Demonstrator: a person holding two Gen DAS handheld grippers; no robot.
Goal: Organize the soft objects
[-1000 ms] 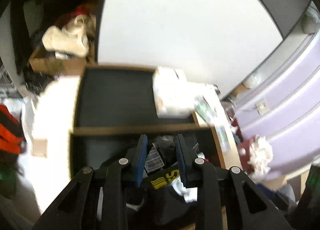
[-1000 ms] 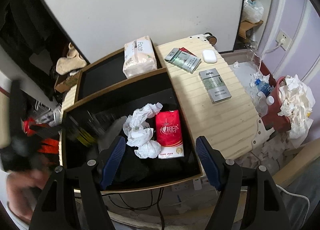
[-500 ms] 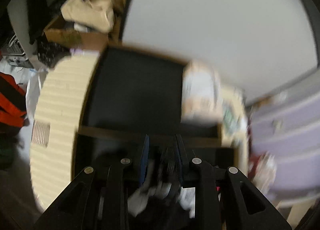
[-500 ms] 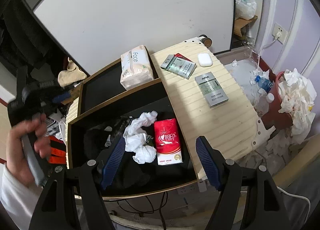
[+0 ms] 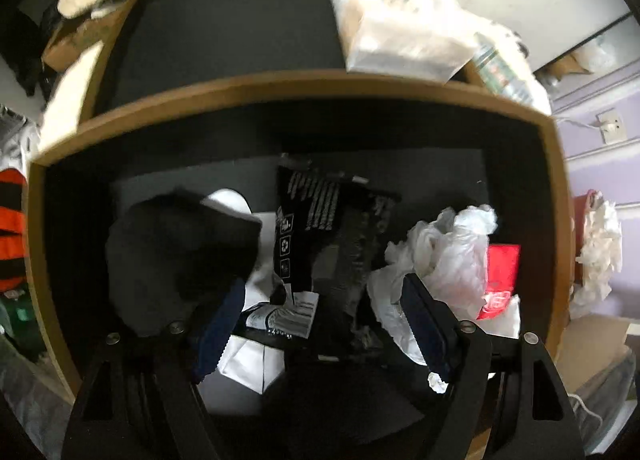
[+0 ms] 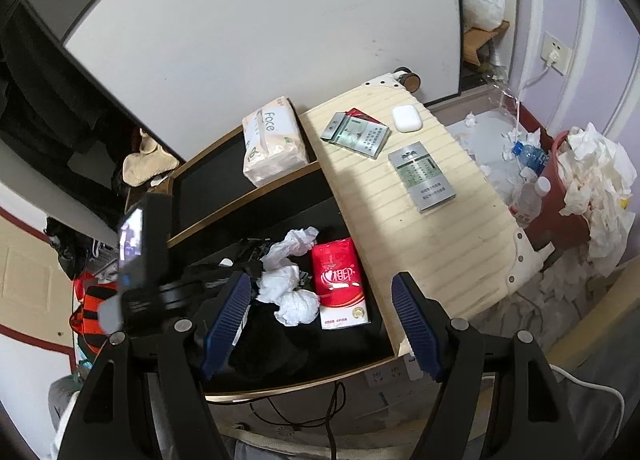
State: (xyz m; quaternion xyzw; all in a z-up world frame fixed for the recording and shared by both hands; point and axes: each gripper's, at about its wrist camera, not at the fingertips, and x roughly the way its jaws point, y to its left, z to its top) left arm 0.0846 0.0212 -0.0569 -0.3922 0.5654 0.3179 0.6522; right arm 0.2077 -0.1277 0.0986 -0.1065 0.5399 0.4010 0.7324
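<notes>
A black wood-rimmed bin (image 5: 280, 92) holds soft things: a black cloth (image 5: 176, 252), a black printed packet (image 5: 320, 228), crumpled white tissues (image 5: 444, 256) and a red tissue pack (image 5: 500, 276). My left gripper (image 5: 320, 320) is open and empty, low over the packet. In the right wrist view my right gripper (image 6: 320, 316) is open and empty, high above the bin (image 6: 304, 376), over the tissues (image 6: 288, 284) and the red pack (image 6: 340, 284). The left gripper's body (image 6: 148, 260) shows at the left there.
A white tissue box (image 6: 272, 140) stands in the bin's rear compartment (image 5: 224, 24). A cream slatted surface (image 6: 420, 212) at the right carries flat cartons (image 6: 356, 132) and a white case (image 6: 407, 118). A red bucket full of tissues (image 6: 592, 180) stands on the floor.
My left gripper was shut on the black printed packet; it has come down into the bin, opened and let the packet go. The right gripper stayed open and rose a little.
</notes>
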